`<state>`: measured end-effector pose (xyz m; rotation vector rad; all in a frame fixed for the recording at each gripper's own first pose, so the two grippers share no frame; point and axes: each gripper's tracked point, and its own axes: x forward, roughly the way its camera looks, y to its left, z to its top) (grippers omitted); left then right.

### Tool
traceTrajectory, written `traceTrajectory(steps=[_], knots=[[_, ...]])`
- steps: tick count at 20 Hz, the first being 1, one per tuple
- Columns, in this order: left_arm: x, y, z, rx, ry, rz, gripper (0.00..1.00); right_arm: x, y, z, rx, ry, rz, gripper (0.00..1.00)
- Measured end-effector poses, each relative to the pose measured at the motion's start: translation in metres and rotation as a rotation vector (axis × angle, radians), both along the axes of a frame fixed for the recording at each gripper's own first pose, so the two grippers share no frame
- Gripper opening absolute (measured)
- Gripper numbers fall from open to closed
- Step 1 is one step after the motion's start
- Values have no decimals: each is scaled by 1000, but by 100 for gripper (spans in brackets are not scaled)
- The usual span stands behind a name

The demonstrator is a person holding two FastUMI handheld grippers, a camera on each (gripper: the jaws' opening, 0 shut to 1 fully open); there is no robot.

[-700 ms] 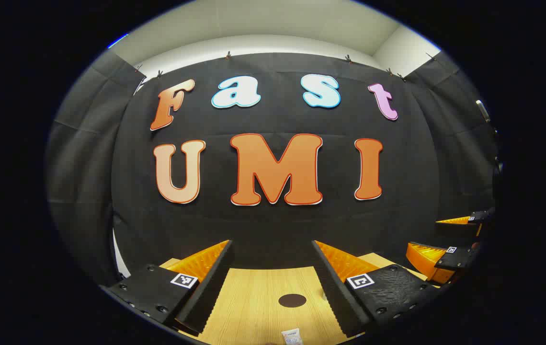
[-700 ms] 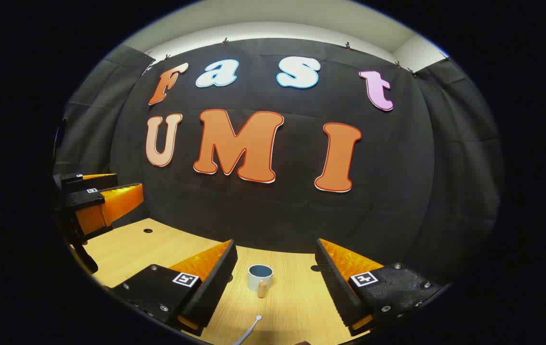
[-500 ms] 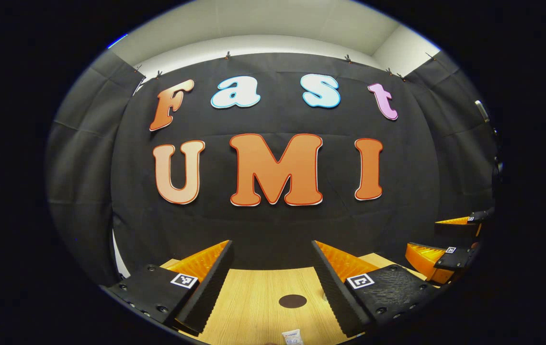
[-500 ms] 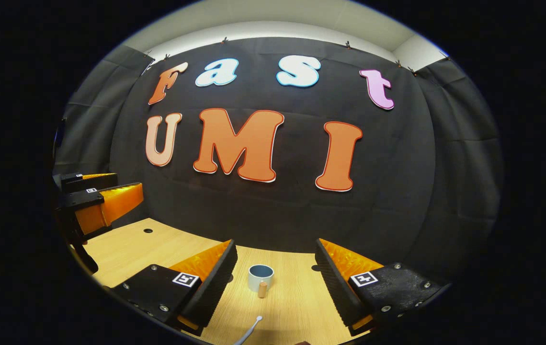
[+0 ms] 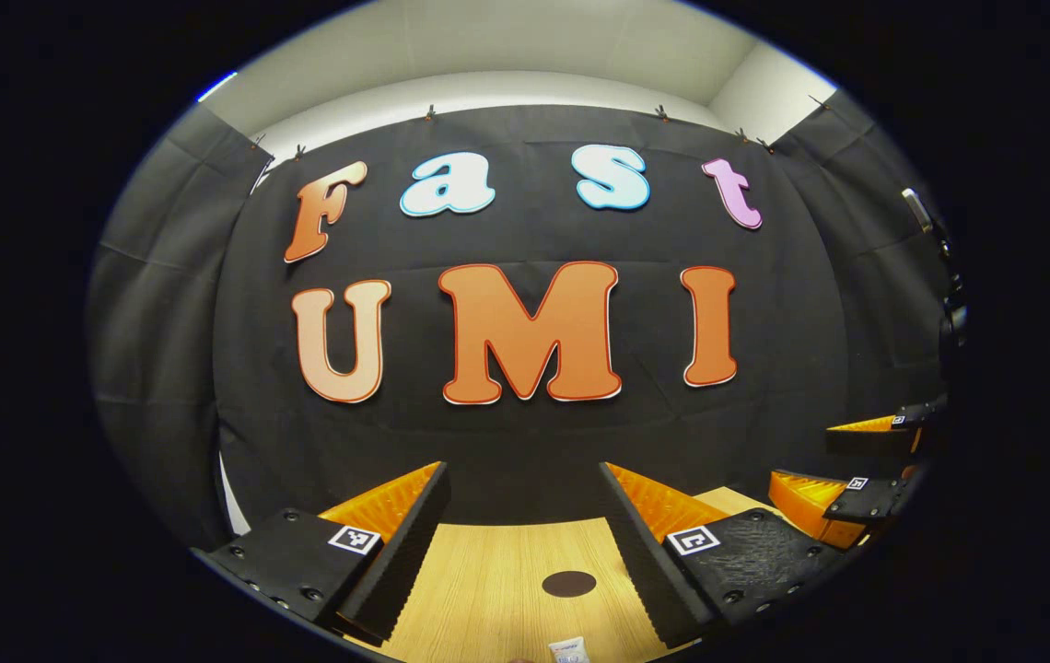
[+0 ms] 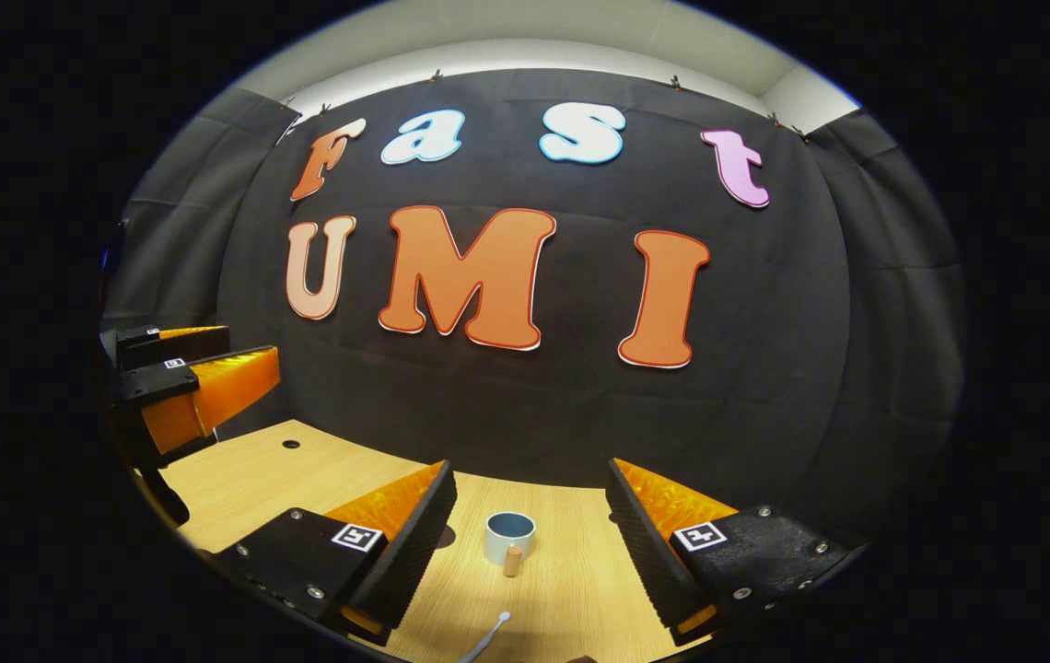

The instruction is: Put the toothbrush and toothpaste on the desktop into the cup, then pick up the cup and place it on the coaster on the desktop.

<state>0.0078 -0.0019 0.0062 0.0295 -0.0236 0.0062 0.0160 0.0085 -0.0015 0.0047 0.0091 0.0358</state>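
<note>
I hold a pair of tongs in each hand above a pale wooden counter (image 6: pixel 571 589), both facing the black cloth wall.

In the left gripper view, my left tongs (image 5: pixel 525 516) are released, the fingers spread wide with nothing between them. Between and just beyond those fingers a dark round coaster (image 5: pixel 569 583) lies flat on the counter. Nearer to me than the coaster, at the bottom edge, the end of the white toothpaste (image 5: pixel 571 650) peeks in, lying on the counter. Far to the right of the coaster, my right tongs (image 5: pixel 843 465) are seen from the side, also spread.

In the right gripper view, my right tongs (image 6: pixel 530 511) are released too, fingers wide and empty. Between the fingers the cup (image 6: pixel 510 536) stands upright on the counter, with a small wooden handle on its near side. Nearer to me than the cup, the white toothbrush (image 6: pixel 488 635) lies on the counter, one end pointing towards the cup, not touching it. Far left of the cup, my left tongs (image 6: pixel 203 364) hang over the counter, open.
</note>
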Motion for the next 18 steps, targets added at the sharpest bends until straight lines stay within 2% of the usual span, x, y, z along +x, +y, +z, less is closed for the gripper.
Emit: traceTrajectory(steps=[9, 18], knots=[[-3, 7, -1, -7, 4, 19, 96, 4, -3, -22, -34, 58, -18, 99], [-13, 27, -7, 7, 17, 79, 97, 5, 7, -102, -45, 292, 23, 99]])
